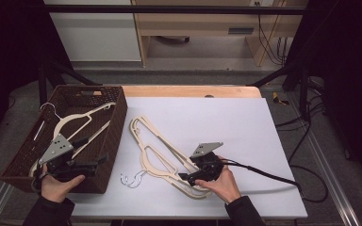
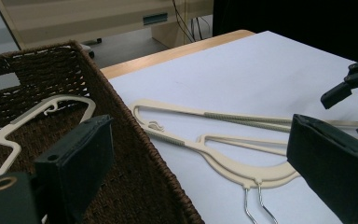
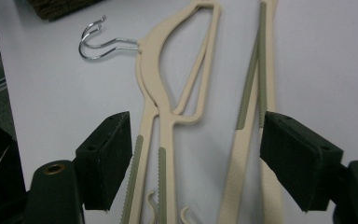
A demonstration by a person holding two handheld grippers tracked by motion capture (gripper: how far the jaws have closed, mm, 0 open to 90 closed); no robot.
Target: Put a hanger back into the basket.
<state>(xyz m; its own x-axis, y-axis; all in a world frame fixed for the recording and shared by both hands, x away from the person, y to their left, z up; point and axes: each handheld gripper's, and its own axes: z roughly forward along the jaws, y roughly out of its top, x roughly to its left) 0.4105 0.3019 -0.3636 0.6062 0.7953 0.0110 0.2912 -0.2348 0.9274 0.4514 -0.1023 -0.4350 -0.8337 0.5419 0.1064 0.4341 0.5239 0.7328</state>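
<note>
On the white table (image 1: 245, 117) sits my brown basket (image 1: 115, 136), with one cream hanger (image 1: 82, 117) already inside it. Two more hangers (image 1: 158, 150) lie stacked on the table beside it, so I think most of the job is left. My right gripper (image 3: 196, 158) hangs over them, jaws wide. My left gripper (image 2: 200, 172) waits at the basket, jaws wide and empty.

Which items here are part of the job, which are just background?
In the job:
- stacked cream hangers on the white mat
- wicker basket, one hanger already inside
- right gripper, open over the stack
- left gripper, open beside the basket

Background:
- wooden cabinet
- floor cables
</note>
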